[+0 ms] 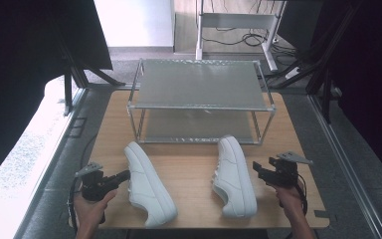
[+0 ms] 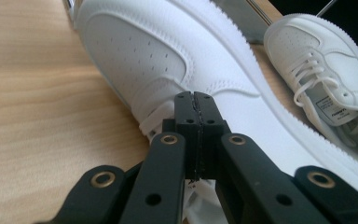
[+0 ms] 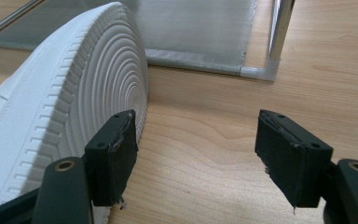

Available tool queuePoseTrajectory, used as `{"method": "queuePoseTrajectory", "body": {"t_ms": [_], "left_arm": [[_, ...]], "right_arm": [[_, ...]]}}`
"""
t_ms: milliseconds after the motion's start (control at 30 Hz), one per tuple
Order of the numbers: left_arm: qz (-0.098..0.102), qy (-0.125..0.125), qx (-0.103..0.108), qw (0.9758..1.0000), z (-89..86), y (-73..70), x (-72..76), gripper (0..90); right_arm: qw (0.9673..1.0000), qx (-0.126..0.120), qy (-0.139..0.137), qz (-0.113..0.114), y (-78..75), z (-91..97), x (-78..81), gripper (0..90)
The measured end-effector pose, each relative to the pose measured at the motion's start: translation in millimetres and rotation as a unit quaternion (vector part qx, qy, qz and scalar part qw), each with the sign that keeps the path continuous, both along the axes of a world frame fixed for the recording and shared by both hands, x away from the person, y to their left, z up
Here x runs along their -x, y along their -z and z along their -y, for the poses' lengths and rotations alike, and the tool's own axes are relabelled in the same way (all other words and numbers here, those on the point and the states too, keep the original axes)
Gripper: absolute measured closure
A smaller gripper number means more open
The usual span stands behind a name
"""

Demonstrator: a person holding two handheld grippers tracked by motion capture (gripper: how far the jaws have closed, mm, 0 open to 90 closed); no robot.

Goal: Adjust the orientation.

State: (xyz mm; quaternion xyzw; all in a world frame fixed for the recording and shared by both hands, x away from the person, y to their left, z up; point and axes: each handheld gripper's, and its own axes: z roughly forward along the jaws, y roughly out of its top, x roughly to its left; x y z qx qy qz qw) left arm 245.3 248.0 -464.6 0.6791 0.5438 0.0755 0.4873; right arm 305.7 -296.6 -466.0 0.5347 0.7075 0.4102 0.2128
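Two white shoes lie on the counter (image 1: 189, 169) in front of a two-tier rack (image 1: 201, 99), one beside each tool. The left tool (image 1: 125, 175) has its jaws pressed flat together with nothing between them. Its tip is right at the left shoe (image 1: 149, 185), against the laced middle of the upper in the left gripper view (image 2: 177, 70); whether it touches, I cannot tell. That shoe's long axis runs across the tool's pointing line, toe ahead toward the rack, heel back toward the person, so the tool meets it side-on.

The right tool (image 1: 256, 168) stands wide open and holds nothing. The right shoe (image 1: 235, 177) lies just off its tip, tipped on its side: in the right gripper view its ridged sole (image 3: 102, 74) faces the tool, beside the jaw that shows at left, while bare wood lies in the gap between the jaws. Its long axis also runs toward the rack, crosswise to the tool.

Each hand is nearest its own shoe. For a grip, I judge the left tool must first open, and the right must shift sideways toward the sole.
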Motion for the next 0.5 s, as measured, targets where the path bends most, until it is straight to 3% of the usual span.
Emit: {"method": "queuePoseTrajectory", "body": {"t_ms": [500], "left_arm": [[0.008,0.017,0.019,0.9997,16.9,-13.9,-17.3,89.7]], "right_arm": [[1.0,-0.003,0.005,0.0,-0.5,4.9,1.2,30.2]]}}
